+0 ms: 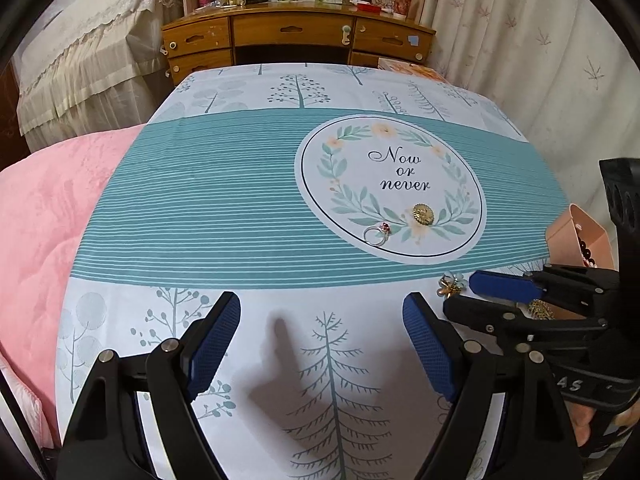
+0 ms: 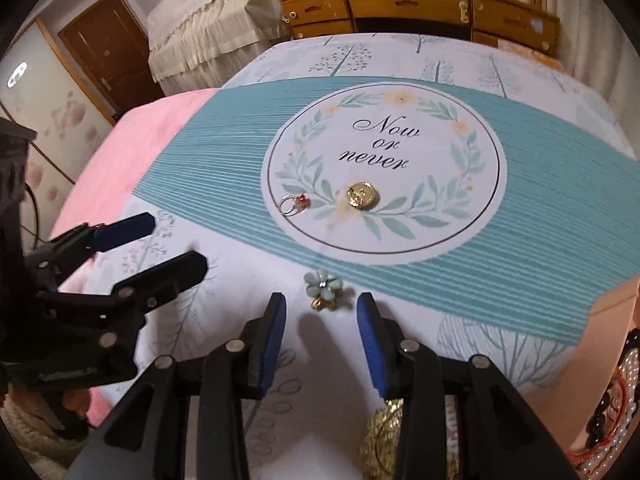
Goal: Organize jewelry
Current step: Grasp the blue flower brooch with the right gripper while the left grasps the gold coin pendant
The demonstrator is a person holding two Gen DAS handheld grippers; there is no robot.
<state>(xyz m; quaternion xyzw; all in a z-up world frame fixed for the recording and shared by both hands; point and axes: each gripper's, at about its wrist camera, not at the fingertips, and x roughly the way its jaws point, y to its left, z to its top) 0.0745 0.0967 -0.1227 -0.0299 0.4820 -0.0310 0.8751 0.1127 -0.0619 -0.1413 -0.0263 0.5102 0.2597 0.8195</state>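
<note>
Three small pieces of jewelry are seen loose on the printed cloth (image 2: 560,168) that covers the bed: a flower brooch (image 2: 323,289), a ring (image 2: 291,204) and a round gold piece (image 2: 361,195). The brooch lies just ahead of the right gripper (image 2: 322,334), whose jaws stand apart with nothing between them. The left gripper (image 1: 322,340) is also held apart and empty, over bare cloth. A pink box (image 1: 580,236) already holding beads is seen at the right edge.

The brooch is judged light, rigid and somewhat delicate, with thin petals that could bend or chip. It would best be pinched across the whole flower, from the sides. The ring is judged smooth and likely to slip; its band should be taken edge-on. The soft bedding may give way under a downward press.
</note>
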